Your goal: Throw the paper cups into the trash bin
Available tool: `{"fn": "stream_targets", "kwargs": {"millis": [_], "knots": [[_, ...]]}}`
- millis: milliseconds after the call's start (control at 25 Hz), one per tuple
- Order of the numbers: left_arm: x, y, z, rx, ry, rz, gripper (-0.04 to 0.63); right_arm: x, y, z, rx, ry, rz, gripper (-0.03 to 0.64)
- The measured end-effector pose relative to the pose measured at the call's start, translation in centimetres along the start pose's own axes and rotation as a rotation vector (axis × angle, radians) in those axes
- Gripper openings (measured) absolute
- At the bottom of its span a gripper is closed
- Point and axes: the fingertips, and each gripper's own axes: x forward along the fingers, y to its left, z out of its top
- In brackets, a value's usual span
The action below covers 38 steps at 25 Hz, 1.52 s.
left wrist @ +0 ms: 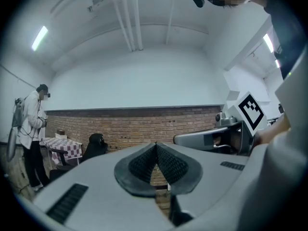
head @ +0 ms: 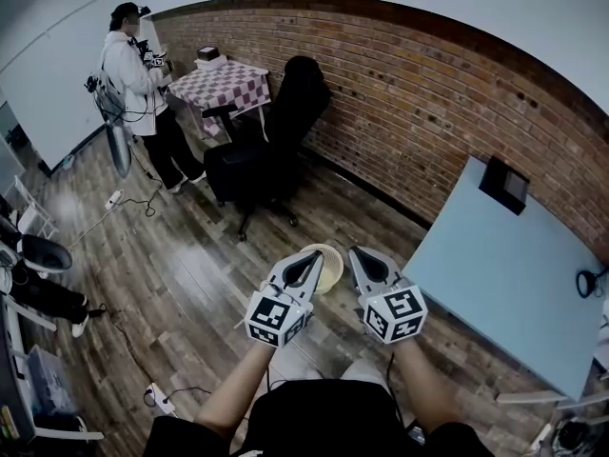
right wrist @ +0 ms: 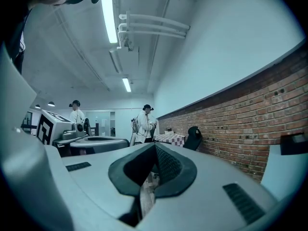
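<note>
In the head view a beige paper cup (head: 329, 267) shows open side up just past the two grippers' tips, its left edge hidden by my left gripper (head: 312, 258). Whether either gripper touches it I cannot tell. Neither gripper view shows the cup. My left gripper (left wrist: 155, 146) points level with its ribbed pads pressed together and nothing visible between them. My right gripper (head: 358, 255) is held level beside it. In its own view the right gripper (right wrist: 155, 147) has its tips meeting, and only floor shows through the slit below.
A black office chair (head: 271, 146) stands ahead by the brick wall (head: 428, 93), with a checkered table (head: 228, 84) and a person in white (head: 138, 79) behind it. A light blue table (head: 514, 274) is at the right. Cables and a power strip (head: 160, 398) lie on the wooden floor.
</note>
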Motion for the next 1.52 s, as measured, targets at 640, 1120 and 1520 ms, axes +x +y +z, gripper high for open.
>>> {"fn": "stream_targets", "kwargs": {"millis": [640, 1120, 1520], "knots": [[2.1, -2.8, 1.8, -0.018, -0.027, 0.028, 0.009, -2.6, -1.8, 1.2, -0.024, 0.02, 0.043, -0.006], [2.0, -6.4, 2.1, -0.016, -0.024, 0.067, 0.009, -6.0, -2.1, 2.0, -0.022, -0.004, 0.081, -0.006], [1.3, -8.8, 2.3, -0.02, -0.02, 0.088, 0.009, -8.3, -1.7, 1.9, -0.025, 0.002, 0.105, -0.006]]}}
